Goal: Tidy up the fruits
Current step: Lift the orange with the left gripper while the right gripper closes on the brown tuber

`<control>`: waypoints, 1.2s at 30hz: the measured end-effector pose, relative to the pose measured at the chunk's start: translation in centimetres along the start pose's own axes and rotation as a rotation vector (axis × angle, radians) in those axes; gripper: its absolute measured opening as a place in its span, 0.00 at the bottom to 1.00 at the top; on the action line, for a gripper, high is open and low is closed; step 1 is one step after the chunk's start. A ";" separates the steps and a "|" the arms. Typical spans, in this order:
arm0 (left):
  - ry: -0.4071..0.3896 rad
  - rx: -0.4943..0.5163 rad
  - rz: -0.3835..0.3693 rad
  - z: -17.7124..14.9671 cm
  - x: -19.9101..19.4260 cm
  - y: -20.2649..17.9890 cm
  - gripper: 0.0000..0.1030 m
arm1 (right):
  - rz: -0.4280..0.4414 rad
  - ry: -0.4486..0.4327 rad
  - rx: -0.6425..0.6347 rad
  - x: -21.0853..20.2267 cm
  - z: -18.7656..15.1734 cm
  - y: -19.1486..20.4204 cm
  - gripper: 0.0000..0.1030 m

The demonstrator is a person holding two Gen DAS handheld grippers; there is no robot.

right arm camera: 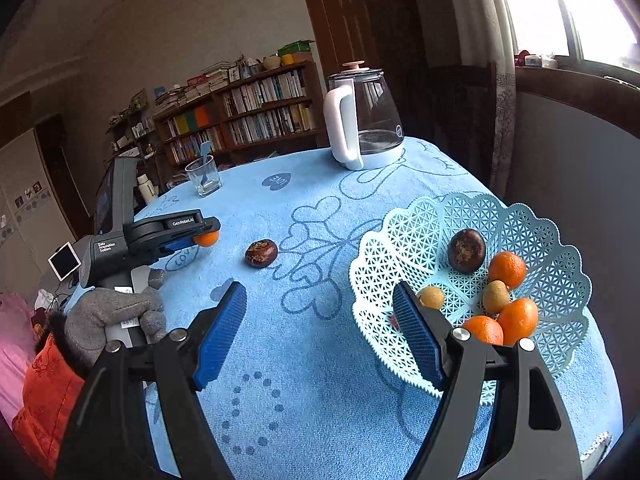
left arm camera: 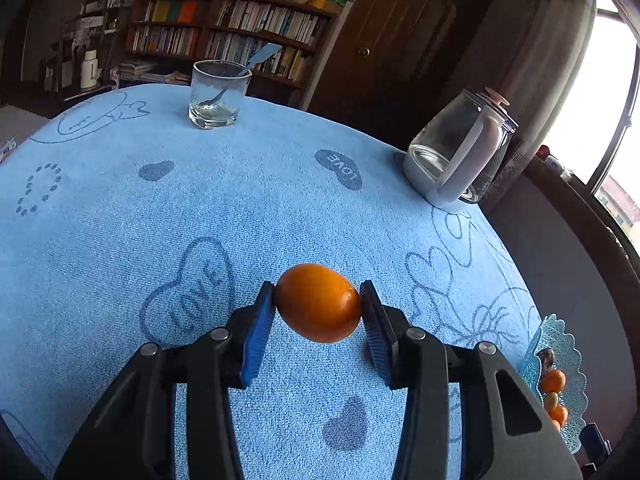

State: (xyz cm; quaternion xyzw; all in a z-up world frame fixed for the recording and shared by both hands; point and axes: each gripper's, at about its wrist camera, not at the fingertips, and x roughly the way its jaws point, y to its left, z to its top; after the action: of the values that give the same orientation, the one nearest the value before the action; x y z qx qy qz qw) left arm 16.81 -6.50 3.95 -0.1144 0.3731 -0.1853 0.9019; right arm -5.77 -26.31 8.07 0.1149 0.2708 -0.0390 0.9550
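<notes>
My left gripper [left arm camera: 318, 300] is shut on a small orange [left arm camera: 318, 303], which hangs a little above the blue tablecloth [left arm camera: 120, 240]. In the right wrist view the same gripper [right arm camera: 202, 232] shows at the left, gripping the orange [right arm camera: 207, 239], held by a grey-gloved hand [right arm camera: 116, 314]. My right gripper [right arm camera: 320, 296] stands open with nothing between its blue pads [right arm camera: 220, 332], low over the cloth beside the pale blue lattice basket [right arm camera: 400, 240]. The basket holds three oranges [right arm camera: 507, 269], two small tan fruits [right arm camera: 495, 297] and a dark brown fruit [right arm camera: 466, 250]. Another dark brown fruit [right arm camera: 261, 253] lies on the cloth.
A glass kettle with a white handle [right arm camera: 360, 120] stands at the far side of the table. A glass tumbler with a spoon [left arm camera: 218, 94] stands at the far edge. A bookshelf [left arm camera: 224, 36] and a door lie beyond; a window [right arm camera: 560, 8] is at the right.
</notes>
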 end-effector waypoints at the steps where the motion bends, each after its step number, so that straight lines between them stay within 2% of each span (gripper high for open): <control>1: -0.007 -0.004 0.011 0.1 -0.1 0.2 0.43 | 0.005 0.003 -0.012 0.4 0.4 0.5 0.75; 7: -0.019 -0.043 0.043 0.2 -0.4 1.6 0.43 | 0.059 0.052 -0.095 4.1 2.0 4.0 0.75; 12: -0.039 -0.068 0.075 0.4 -0.7 2.4 0.43 | 0.080 0.166 -0.116 9.1 2.7 6.1 0.75; 17: -0.049 -0.073 0.107 0.6 -0.7 3.0 0.43 | 0.051 0.230 -0.139 13.3 2.7 7.0 0.72; 19: -0.049 -0.087 0.111 0.7 -0.6 3.4 0.43 | 0.034 0.260 -0.141 15.0 2.7 7.0 0.68; 23: -0.042 -0.111 0.107 0.8 -0.5 3.9 0.43 | 0.023 0.310 -0.088 17.4 2.8 6.4 0.63; 28: -0.043 -0.122 0.099 0.8 -0.5 4.0 0.43 | 0.004 0.328 -0.085 19.1 3.0 6.3 0.62; 36: -0.041 -0.142 0.094 0.9 -0.5 4.5 0.43 | -0.021 0.331 -0.081 20.6 3.5 6.2 0.53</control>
State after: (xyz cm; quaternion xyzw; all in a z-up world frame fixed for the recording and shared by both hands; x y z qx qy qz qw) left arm 18.28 -2.14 3.31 -0.1640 0.3718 -0.1133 0.9067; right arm 14.38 -21.42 1.30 0.0784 0.4268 -0.0188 0.9007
